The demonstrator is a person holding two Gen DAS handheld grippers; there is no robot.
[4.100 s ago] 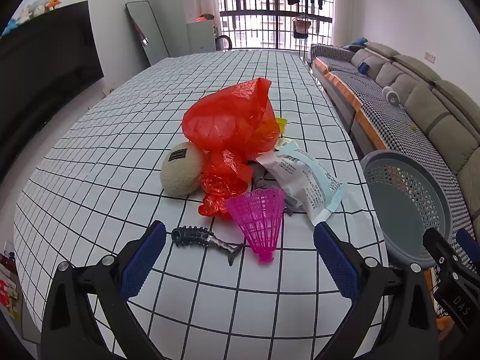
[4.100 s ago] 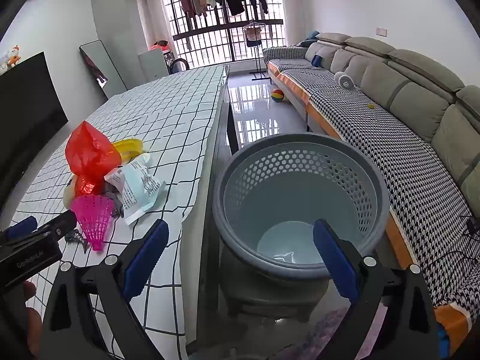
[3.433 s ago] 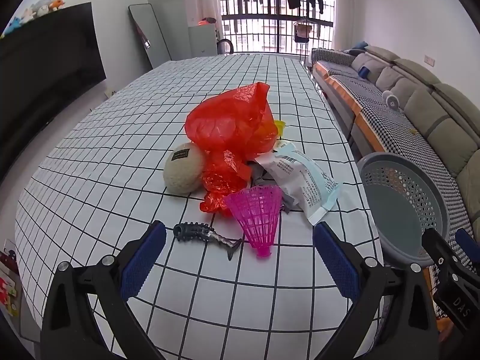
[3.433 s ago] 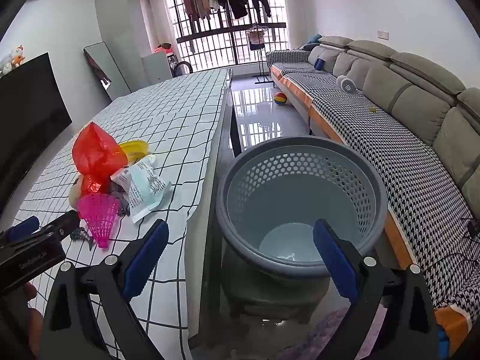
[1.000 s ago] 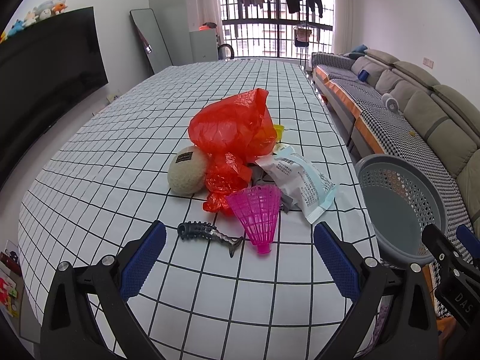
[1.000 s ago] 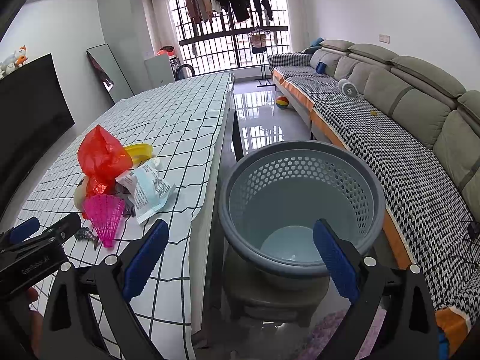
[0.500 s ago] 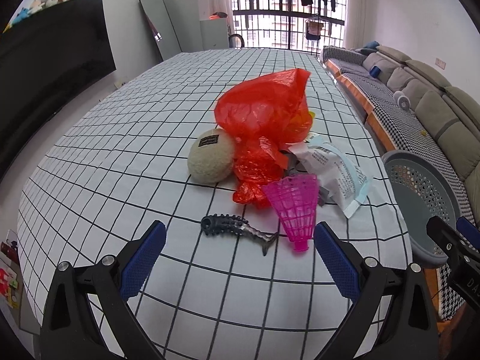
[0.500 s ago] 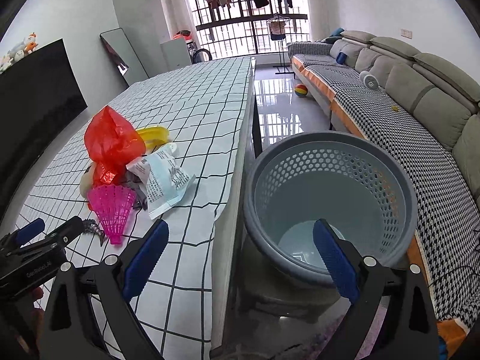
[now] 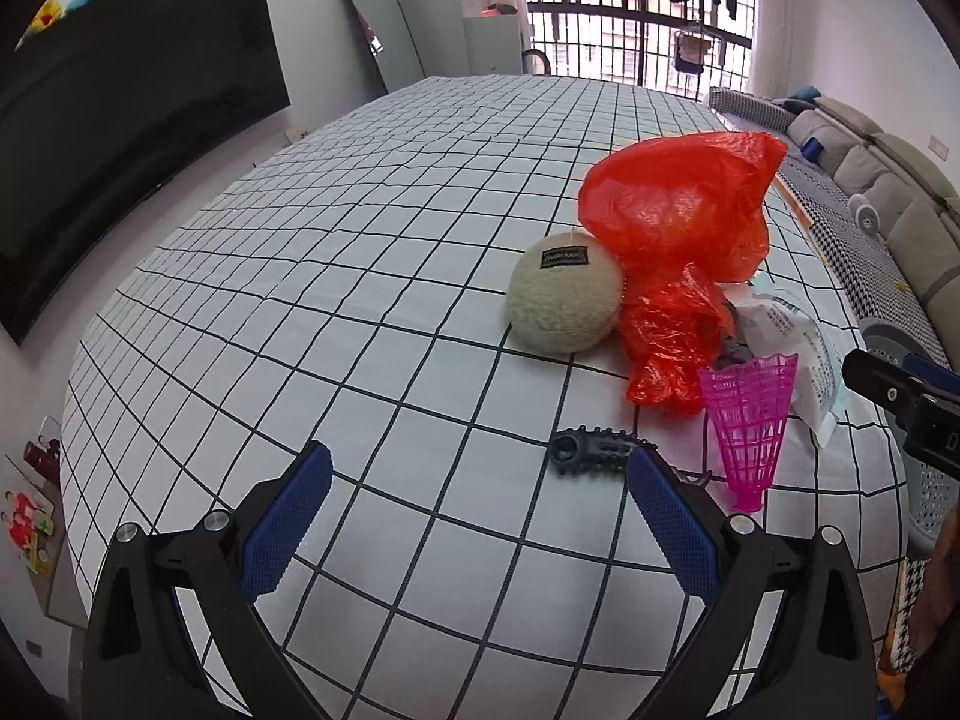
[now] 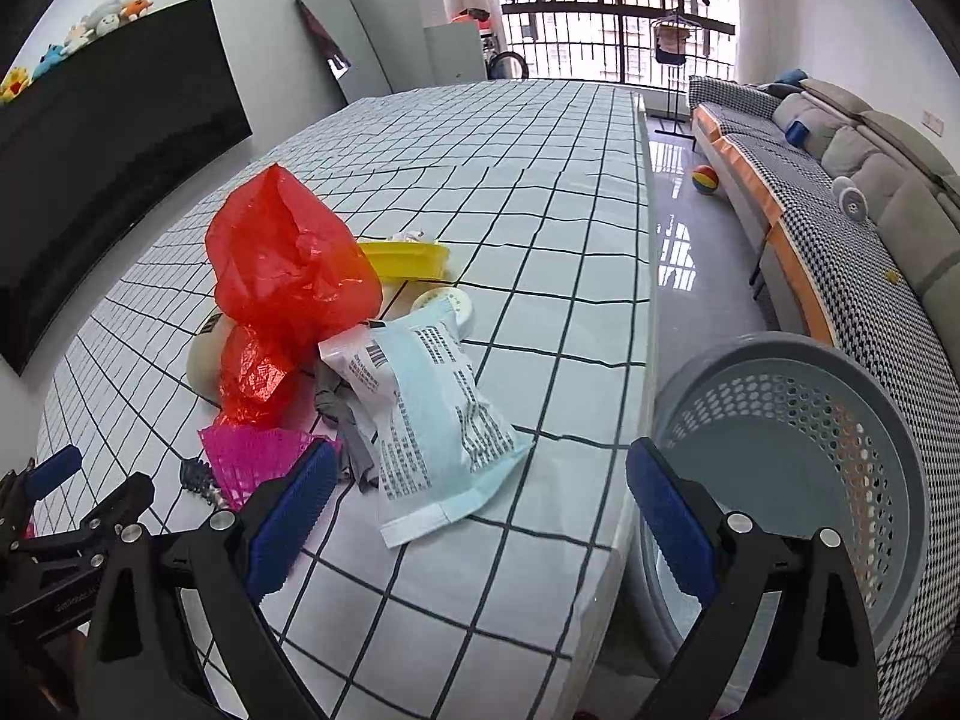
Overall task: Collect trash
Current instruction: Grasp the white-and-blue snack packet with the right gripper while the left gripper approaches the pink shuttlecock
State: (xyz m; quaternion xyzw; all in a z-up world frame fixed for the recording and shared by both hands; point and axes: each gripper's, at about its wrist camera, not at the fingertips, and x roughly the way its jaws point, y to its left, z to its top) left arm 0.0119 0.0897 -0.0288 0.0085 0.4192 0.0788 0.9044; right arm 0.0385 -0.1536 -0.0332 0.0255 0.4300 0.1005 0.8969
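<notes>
A heap of trash lies on the checked tablecloth: a red plastic bag, a pale blue and white packet, a pink plastic shuttlecock, a small black ridged piece and a cream fuzzy ball. A yellow dish and a white round lid sit behind the heap. My left gripper is open, just short of the black piece. My right gripper is open over the table's right edge, beside the packet. A grey perforated basket stands off the table.
A sofa with a houndstooth cover runs along the right wall. A dark TV screen fills the left wall. A small coloured ball lies on the glossy floor between table and sofa. The table's far half is bare cloth.
Both grippers have swung left and closer to the table. The heap now sits right of centre for the left one; the right one has turned from the basket toward the packet.
</notes>
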